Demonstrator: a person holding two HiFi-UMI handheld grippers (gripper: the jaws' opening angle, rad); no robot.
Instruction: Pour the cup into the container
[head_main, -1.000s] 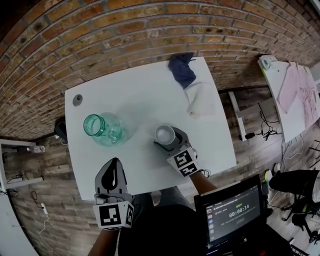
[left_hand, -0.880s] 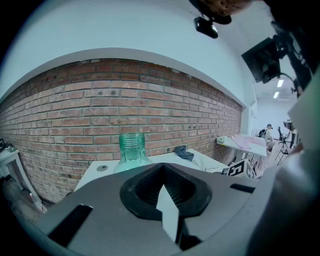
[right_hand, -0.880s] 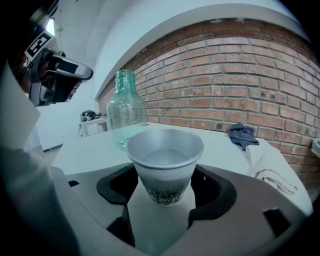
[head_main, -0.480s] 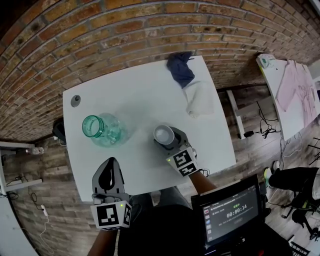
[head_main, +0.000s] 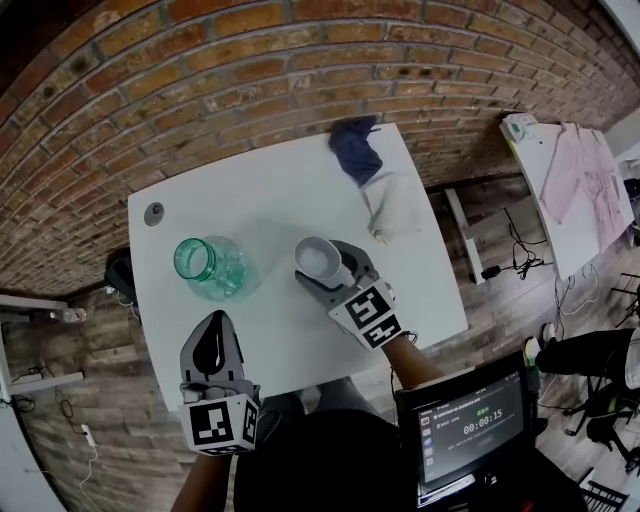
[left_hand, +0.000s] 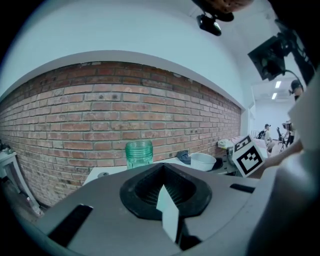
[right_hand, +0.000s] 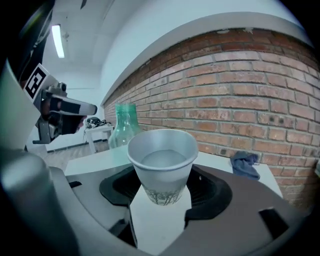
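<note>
The white bench (head_main: 270, 190) carries everything. The green glass jar (head_main: 212, 272), my container, stands upright with its mouth open. It is ahead and to the left of my right tool (head_main: 326, 270), near enough for a short carry. That tool's jaws have just been closing and now clamp the cup (right_hand: 162, 167) low on its wall, keeping it upright so the liquid inside sits level. My left tool (head_main: 214, 330) is pinched together and empty. The jar stands straight ahead of it, untouched; I judge it could steady the jar.
</note>
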